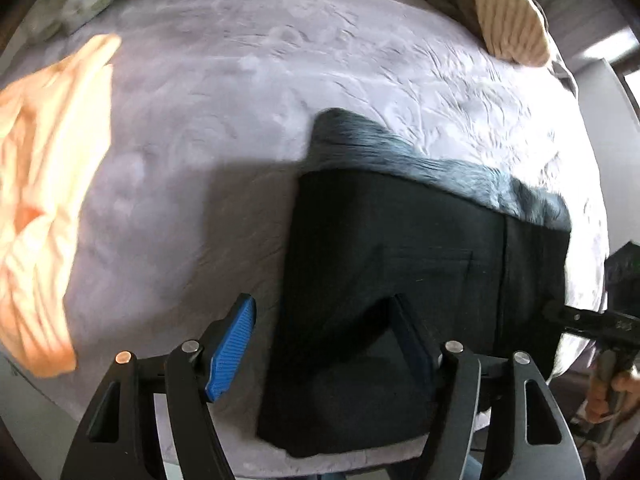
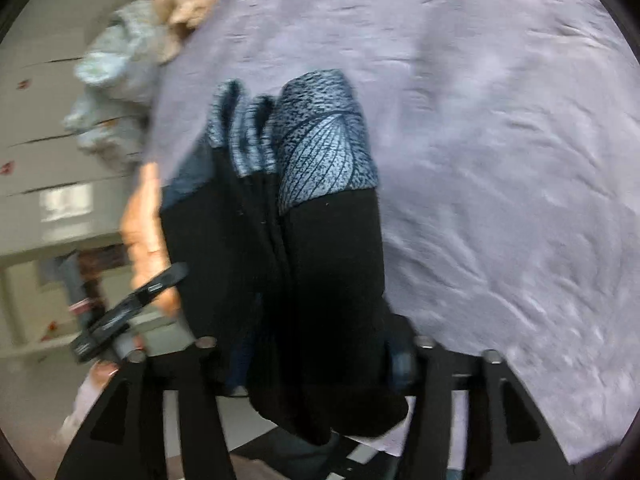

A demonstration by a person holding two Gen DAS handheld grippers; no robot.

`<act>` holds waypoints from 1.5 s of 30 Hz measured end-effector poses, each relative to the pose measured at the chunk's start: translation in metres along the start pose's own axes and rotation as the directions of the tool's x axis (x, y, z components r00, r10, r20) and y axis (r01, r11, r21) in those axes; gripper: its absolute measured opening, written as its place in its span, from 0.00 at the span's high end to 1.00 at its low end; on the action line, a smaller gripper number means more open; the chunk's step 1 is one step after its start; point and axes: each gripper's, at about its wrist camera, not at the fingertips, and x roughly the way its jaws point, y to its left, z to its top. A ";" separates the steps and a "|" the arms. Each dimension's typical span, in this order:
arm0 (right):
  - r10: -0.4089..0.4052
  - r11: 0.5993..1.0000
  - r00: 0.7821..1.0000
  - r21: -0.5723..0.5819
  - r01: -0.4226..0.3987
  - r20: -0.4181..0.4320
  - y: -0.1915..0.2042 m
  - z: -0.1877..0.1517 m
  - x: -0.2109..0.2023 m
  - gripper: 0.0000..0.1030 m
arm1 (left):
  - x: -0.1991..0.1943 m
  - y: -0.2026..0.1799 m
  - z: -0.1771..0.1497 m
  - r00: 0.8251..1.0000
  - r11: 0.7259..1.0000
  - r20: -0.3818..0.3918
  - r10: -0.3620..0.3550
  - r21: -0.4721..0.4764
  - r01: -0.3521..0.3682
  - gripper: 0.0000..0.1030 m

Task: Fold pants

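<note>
The black pants (image 1: 384,280) with a blue-grey patterned band (image 1: 440,168) lie folded on the lavender bedspread (image 1: 240,100). My left gripper (image 1: 324,332) hovers open over their near left edge, with its blue pad (image 1: 232,352) beside the cloth and holding nothing. In the right wrist view the pants (image 2: 312,272) fill the space between my right gripper's fingers (image 2: 402,368); the gripper (image 2: 312,364) looks open around the cloth, with the patterned band (image 2: 320,152) at the far end. The right gripper also shows in the left wrist view (image 1: 588,320) at the pants' right edge.
An orange garment (image 1: 44,208) lies on the bed at the left. Beige and striped cloth (image 1: 508,24) is piled at the far right corner. A pale patterned pillow (image 2: 116,80) sits at the bed's edge. A white cabinet (image 2: 48,120) stands beyond the bed.
</note>
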 end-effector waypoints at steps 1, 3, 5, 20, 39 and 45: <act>-0.028 1.000 1.000 -0.002 0.028 0.003 0.003 0.001 -0.002 0.38 | -0.006 0.001 -0.001 1.000 1.000 0.011 0.016 0.006 -0.016 0.32; -0.086 0.996 0.996 -0.022 0.086 0.017 0.009 -0.002 -0.014 0.38 | -0.021 0.001 -0.004 0.998 0.997 0.038 0.057 0.042 -0.058 0.32; -0.137 0.989 0.989 -0.053 0.140 0.050 0.018 -0.004 -0.030 0.48 | -0.034 -0.001 -0.005 0.995 0.994 0.058 0.077 0.075 -0.081 0.32; -0.313 0.923 0.942 -0.194 0.332 0.124 0.071 0.052 -0.011 0.95 | -0.042 -0.029 -0.017 0.976 0.979 0.111 0.189 0.059 -0.196 0.15; -0.295 0.896 0.945 -0.301 0.326 0.144 0.086 -0.007 -0.022 0.48 | -0.018 -0.061 -0.029 0.975 0.963 0.049 0.219 0.152 -0.224 0.15; -0.349 0.897 0.933 -0.255 0.360 0.089 0.057 -0.018 0.012 0.49 | -0.020 -0.065 -0.034 0.975 0.961 0.045 0.218 0.164 -0.222 0.00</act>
